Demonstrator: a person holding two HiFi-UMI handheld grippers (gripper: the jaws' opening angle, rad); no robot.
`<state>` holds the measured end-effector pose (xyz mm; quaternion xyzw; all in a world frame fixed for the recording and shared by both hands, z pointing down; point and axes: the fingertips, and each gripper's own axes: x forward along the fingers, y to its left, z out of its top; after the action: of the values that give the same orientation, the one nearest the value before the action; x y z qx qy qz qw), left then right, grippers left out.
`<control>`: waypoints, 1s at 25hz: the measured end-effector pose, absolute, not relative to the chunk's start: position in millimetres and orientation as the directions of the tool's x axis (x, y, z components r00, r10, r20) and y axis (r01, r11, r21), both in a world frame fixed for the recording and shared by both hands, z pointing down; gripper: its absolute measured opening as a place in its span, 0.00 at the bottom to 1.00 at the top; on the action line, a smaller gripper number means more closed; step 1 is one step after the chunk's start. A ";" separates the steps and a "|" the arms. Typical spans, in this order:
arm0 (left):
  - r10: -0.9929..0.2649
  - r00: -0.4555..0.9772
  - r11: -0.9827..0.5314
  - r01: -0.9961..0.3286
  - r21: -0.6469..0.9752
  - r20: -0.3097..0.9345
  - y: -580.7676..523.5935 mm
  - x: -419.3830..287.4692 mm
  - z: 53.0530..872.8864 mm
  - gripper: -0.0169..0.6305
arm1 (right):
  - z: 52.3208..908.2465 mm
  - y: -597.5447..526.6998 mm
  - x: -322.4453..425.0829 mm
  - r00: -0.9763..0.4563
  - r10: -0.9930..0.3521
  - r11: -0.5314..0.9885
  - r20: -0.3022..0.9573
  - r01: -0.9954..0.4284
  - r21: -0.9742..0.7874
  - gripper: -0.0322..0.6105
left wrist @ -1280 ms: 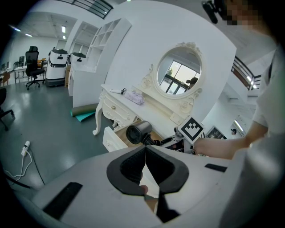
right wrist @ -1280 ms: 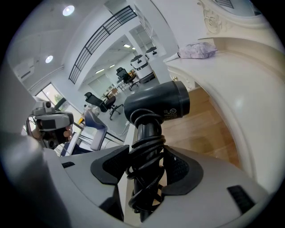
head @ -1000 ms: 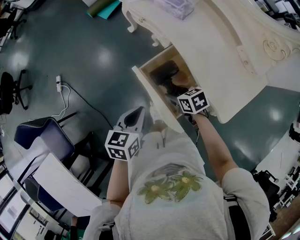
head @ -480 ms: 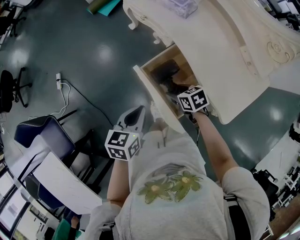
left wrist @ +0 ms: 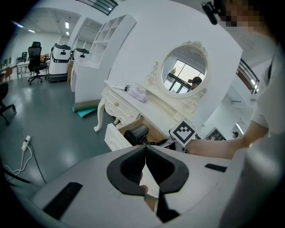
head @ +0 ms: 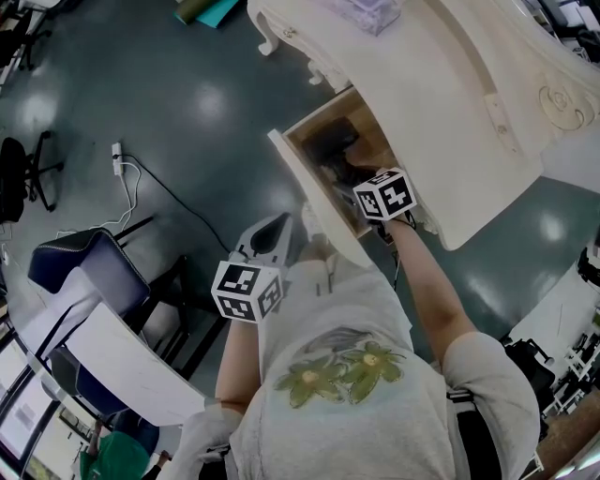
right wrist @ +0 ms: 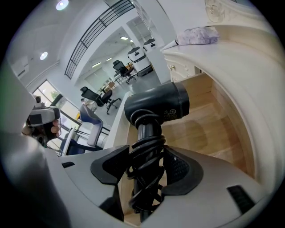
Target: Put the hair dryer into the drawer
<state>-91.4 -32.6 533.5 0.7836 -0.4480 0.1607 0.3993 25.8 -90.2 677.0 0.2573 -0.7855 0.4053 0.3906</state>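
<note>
A black hair dryer (right wrist: 156,107) with its cord wound round the handle hangs inside the open wooden drawer (right wrist: 209,129) of a cream dressing table (head: 441,84). My right gripper (right wrist: 146,167) is shut on the dryer's handle, barrel pointing sideways above the drawer floor. In the head view the dryer (head: 339,155) shows dark in the drawer (head: 309,131), just beyond my right gripper (head: 367,183). My left gripper (head: 272,239) hangs below the drawer front, near my body, jaws shut and holding nothing. In the left gripper view the left gripper (left wrist: 144,171) points toward the drawer (left wrist: 118,133) and dryer (left wrist: 136,133).
An oval mirror (left wrist: 183,75) stands on the dressing table, with a clear box (head: 361,11) on its top. A power strip with cable (head: 117,164) lies on the floor at left. Office chairs (head: 80,267) and a white desk (head: 131,370) stand at lower left.
My right gripper has edged slightly farther over the drawer with the dryer. The left gripper has stayed put.
</note>
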 end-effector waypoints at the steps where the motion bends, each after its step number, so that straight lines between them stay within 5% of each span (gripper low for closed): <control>1: -0.574 0.547 -0.279 -0.830 0.482 0.609 -32.9 -92.1 533.7 0.04 | 678.7 -90.3 25.5 -0.560 -0.086 0.541 0.824 -0.721 -0.433 0.41; 25: -0.566 0.546 -0.264 -0.830 0.492 0.617 -38.2 -97.0 537.5 0.04 | 720.7 -93.5 28.7 -0.516 -0.084 0.551 0.852 -0.737 -0.392 0.41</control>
<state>-97.0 -38.2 537.5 0.7784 -0.4483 0.1611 0.4088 28.7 -93.5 720.7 0.2640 -0.7767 0.3933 0.4151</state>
